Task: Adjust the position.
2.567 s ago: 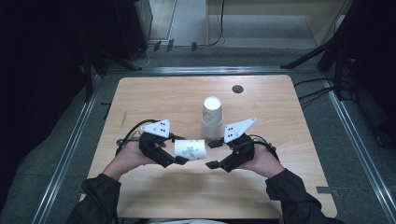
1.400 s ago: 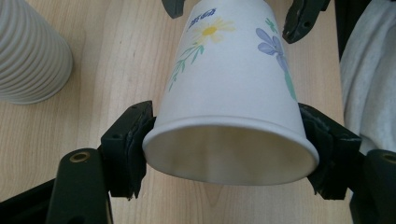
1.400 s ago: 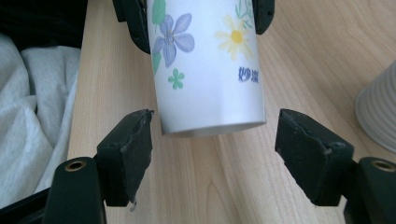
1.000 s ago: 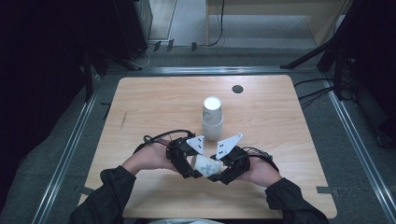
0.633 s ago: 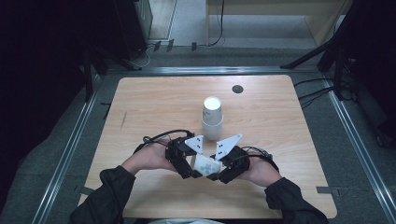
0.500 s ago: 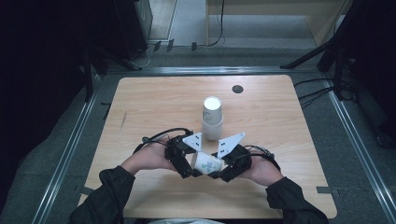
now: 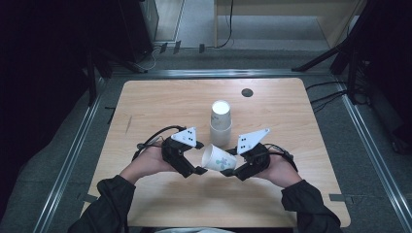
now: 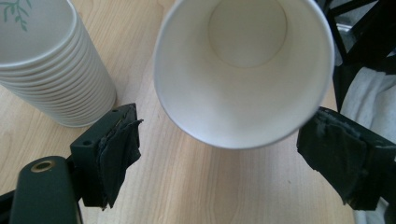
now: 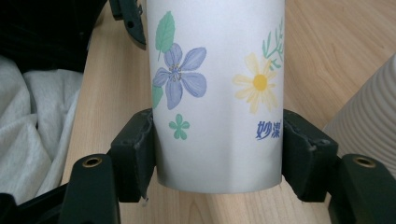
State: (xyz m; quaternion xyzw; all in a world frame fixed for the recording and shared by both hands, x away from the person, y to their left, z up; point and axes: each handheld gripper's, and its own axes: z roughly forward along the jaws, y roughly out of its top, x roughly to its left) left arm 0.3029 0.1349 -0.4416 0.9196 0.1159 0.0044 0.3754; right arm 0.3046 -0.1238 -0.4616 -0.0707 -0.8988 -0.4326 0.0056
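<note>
A flowered white paper cup [image 7: 217, 158] lies on its side above the wooden table [image 7: 160, 102], between my two grippers. My right gripper [image 7: 229, 162] has just closed and is shut on the cup's base end; in the right gripper view its pads [image 9: 140, 149] press both sides of the cup [image 9: 215, 93]. My left gripper [image 7: 199, 157] has just opened. In its own view the left gripper [image 8: 231, 158] faces the open mouth of the cup [image 8: 243, 70], with its pads [image 8: 116, 154] wide of the rim and not touching it.
A tall stack of upside-down paper cups [image 7: 221, 124] stands just behind the grippers, close to the left gripper's jaw [image 8: 51, 70]. A small black round cap [image 7: 247, 92] sits near the table's far edge. White cloth [image 9: 37, 116] lies at the person's side.
The grippers were pressed together around the cup; now they have drawn apart. The left gripper has let go and moved left, and the cup stays in the right gripper, slightly higher.
</note>
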